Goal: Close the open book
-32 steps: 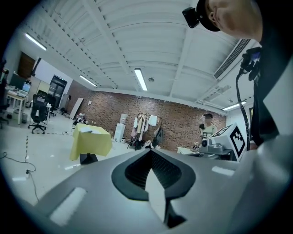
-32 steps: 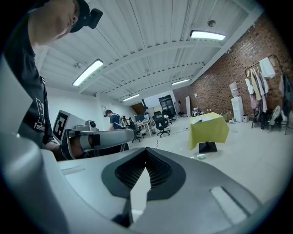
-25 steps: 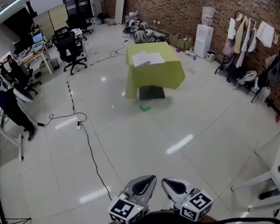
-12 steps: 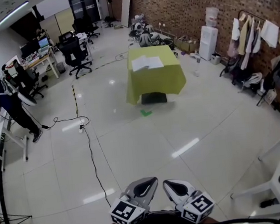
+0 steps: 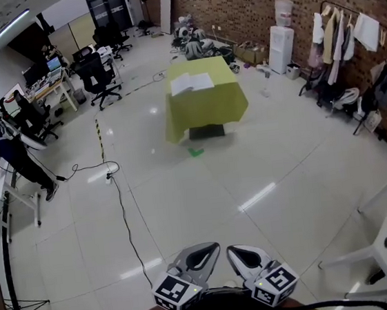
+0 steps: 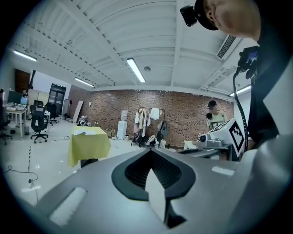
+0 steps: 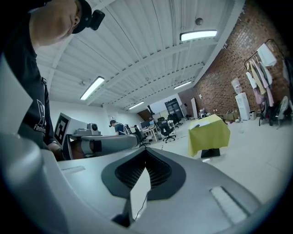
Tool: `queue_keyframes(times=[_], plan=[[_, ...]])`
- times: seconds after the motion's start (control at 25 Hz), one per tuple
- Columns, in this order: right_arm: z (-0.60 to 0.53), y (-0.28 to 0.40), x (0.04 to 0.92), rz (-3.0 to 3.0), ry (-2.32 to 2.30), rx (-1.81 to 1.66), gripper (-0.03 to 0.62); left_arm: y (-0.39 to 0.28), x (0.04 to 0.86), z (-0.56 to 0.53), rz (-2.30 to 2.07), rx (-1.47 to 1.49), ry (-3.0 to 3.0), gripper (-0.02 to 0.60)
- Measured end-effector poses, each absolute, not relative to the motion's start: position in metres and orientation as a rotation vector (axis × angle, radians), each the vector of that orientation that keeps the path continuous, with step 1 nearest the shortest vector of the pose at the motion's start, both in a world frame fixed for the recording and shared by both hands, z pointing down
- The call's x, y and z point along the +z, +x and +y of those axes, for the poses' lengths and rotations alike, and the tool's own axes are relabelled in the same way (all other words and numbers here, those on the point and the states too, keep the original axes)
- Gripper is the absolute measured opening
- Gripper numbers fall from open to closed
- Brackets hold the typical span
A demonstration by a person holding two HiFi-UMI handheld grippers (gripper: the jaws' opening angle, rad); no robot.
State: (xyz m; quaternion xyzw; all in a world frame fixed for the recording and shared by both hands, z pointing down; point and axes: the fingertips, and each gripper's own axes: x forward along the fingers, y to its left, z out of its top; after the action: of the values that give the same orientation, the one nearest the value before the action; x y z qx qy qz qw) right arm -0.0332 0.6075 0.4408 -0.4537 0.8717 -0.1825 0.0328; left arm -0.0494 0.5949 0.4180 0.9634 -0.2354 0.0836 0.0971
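1. Closest in, the left gripper (image 5: 197,257) and the right gripper (image 5: 244,256) are held side by side, tucked in against the person's body. Each one's own view shows its jaws pressed together with nothing between them.
2. Ahead of them there's a wide stretch of glossy floor (image 5: 204,184), with a black cable (image 5: 127,221) snaking across it on the left.
3. Well apart from both grippers stands the worktop (image 5: 205,106), draped in a yellow-green cloth, and there's the book (image 5: 191,83), lying open and flat, pale pages up, towards its far-left part.
4. As for progress, by the look of it nothing is done yet. The book is wide open and untouched. What's left is to cross the floor, reach the worktop and fold one half over the other.
5. On containers, none can be made out on the worktop. Beyond it, cardboard boxes (image 5: 251,54) sit against the brick wall, too small to tell what they hold.
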Motion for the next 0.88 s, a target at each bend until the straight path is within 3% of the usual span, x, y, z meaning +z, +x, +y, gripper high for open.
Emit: queue_keyframes(times=[0.88], plan=[[0.541,-0.016,0.448,2.659,-1.465,-0.571,0.008,-0.036,0.424,0.526,-0.652,0.219,2.846,0.008]])
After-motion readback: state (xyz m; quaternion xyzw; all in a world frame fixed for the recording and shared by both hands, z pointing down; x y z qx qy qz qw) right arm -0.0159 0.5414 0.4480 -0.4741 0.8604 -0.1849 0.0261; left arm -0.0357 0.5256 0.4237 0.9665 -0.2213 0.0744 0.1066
